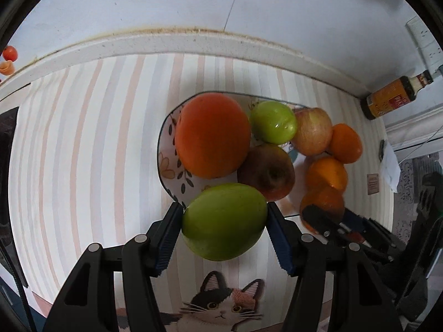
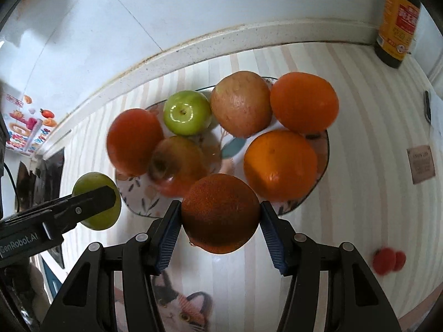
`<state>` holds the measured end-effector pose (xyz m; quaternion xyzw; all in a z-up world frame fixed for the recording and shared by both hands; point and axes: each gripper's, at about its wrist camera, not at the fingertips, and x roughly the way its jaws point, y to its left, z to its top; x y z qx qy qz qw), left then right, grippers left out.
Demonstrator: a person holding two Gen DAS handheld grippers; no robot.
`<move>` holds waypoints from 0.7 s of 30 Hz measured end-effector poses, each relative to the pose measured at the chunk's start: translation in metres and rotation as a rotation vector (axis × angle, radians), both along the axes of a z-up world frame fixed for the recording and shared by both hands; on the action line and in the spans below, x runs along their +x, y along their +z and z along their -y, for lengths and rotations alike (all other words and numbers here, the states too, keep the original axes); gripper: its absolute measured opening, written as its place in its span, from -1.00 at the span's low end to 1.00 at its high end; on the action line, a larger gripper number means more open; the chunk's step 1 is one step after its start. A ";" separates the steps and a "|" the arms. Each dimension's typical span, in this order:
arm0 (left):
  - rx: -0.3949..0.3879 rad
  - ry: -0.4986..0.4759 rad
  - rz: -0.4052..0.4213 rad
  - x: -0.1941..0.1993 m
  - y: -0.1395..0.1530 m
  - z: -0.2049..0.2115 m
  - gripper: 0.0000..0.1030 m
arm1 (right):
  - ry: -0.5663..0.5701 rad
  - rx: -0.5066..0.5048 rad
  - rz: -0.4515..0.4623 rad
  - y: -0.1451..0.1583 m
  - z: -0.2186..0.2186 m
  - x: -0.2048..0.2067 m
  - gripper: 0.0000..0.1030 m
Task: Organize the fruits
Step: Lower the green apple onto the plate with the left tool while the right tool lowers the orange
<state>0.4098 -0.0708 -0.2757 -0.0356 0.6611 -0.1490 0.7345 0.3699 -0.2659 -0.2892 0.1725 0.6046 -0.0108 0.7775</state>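
Fruit point(image 1: 224, 221) clamped between jaws

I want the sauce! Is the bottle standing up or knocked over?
Standing up. The sauce bottle rests on its base by the wall, cap end cut off by the frame.

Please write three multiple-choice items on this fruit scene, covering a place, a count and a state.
1. Where does the sauce bottle stand?
A) at the wall, beyond the plate
B) on the plate
C) on the cat picture

2. How many fruits lie on the plate?
A) two
B) four
C) six

3. What is between the fingers of the left tool?
A) nothing
B) a green fruit
C) an orange

Answers: 1 A, it stands at the counter's back edge. 2 C, three orange, two apples, one green. 3 B, both pads press on it.
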 end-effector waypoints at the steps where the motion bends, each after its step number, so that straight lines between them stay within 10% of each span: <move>1: -0.001 0.000 -0.010 0.000 -0.003 -0.001 0.14 | -0.008 0.011 0.002 0.001 0.003 0.003 0.15; 16: -0.023 0.080 -0.080 0.009 -0.040 -0.006 0.15 | -0.047 0.104 -0.029 0.005 0.016 0.074 0.17; 21: -0.023 0.094 -0.101 0.013 -0.048 -0.003 0.15 | -0.064 0.101 -0.021 0.003 0.020 0.077 0.57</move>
